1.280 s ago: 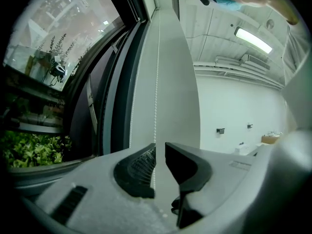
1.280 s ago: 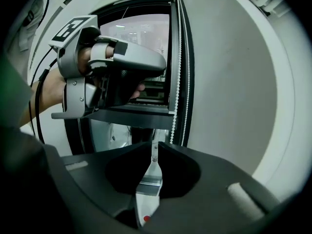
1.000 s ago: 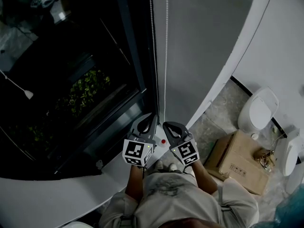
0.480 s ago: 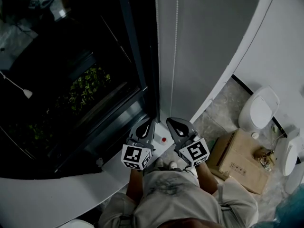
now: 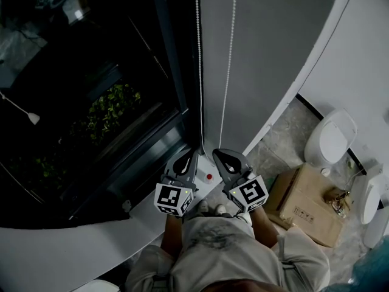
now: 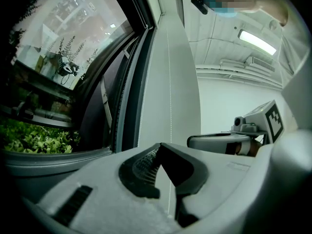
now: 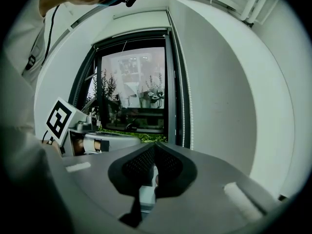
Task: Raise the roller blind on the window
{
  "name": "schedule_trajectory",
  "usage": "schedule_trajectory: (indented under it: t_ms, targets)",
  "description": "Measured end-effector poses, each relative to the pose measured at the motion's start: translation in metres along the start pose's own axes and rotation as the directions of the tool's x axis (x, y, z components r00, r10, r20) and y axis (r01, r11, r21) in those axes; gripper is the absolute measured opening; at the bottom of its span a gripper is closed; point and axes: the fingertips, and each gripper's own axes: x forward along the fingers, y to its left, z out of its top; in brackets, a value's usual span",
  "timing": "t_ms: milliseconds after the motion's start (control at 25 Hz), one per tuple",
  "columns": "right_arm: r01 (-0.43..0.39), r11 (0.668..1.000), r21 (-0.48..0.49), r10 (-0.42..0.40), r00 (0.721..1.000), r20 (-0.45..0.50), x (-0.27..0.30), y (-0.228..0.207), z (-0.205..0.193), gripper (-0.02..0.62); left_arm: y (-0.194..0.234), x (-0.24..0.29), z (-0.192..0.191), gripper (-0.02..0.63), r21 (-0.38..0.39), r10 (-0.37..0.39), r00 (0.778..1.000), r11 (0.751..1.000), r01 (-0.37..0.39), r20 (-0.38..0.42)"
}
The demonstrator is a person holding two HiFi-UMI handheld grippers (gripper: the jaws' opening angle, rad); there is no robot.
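Grey jaws are pressed together on my left gripper and my right gripper. Just past both tips the white bead chain runs straight up and down, one string by each. I can't tell if either nips it. Beyond, the window shows bare glass, and no blind is in sight.

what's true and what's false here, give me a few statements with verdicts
1. The left gripper has its fingers spread wide. False: they meet at the tips.
2. The right gripper has its fingers together. True.
3. Two strands of bead chain hang above the grippers. True.
4. The cardboard box sits on a shelf. False: it is on the floor.
5. Green plants show through the window. True.
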Motion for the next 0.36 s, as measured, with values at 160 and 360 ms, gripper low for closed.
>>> schedule_trajectory:
  t_ms: [160, 360]
  targets:
    - [0.003, 1.000, 0.011, -0.003, 1.000, -0.014, 0.0001, 0.0015, 0.0000, 0.008, 0.0013, -0.0008, 0.0021, 0.005, 0.001, 0.002, 1.000, 1.000, -0.002, 0.004]
    - [0.001, 1.000, 0.004, -0.001, 1.000, -0.008, 0.0006, 0.0041, 0.0011, 0.008, 0.0029, -0.0019, 0.0020, 0.005, 0.002, 0.005, 1.000, 1.000, -0.005, 0.006]
